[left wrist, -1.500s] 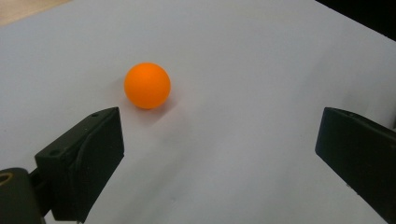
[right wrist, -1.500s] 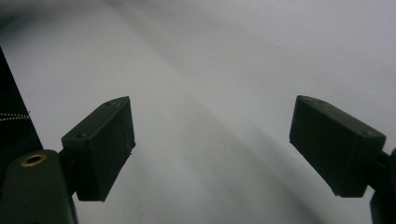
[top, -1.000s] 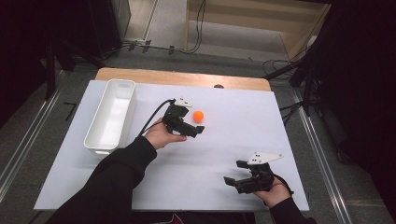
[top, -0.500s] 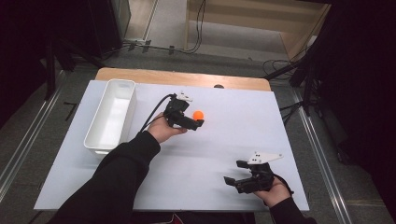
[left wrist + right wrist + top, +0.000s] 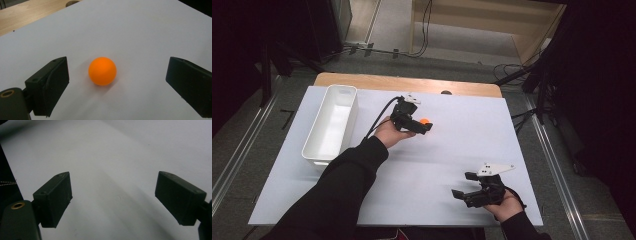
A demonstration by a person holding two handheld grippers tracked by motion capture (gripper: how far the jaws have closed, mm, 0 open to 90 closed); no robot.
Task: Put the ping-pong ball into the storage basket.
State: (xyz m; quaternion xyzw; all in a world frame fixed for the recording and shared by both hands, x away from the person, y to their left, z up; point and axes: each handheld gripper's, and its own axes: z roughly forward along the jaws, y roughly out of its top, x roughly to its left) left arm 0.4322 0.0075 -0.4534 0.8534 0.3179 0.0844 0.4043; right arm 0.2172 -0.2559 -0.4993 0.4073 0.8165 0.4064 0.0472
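Note:
A small orange ball [image 5: 102,71] rests on the white table sheet [image 5: 462,140], near the middle of the table [image 5: 425,121]. My left gripper [image 5: 424,127] lies low over the sheet with the ball between its two black fingers [image 5: 50,82]. There are gaps on both sides and neither pad touches the ball. Its jaws have just been closing a little but still stand wide. My right gripper [image 5: 460,184] rests near the front right of the sheet, open, with only bare sheet between its fingers [image 5: 53,197].
A long white bin [image 5: 353,107] stands along the left side of the sheet and looks empty. A wooden table edge [image 5: 407,82] runs behind the sheet. Cables and dark stands sit on the floor beyond.
My left hand has slid a little forward and right, bringing its jaws around the ball. The ball and my right gripper have stayed put.

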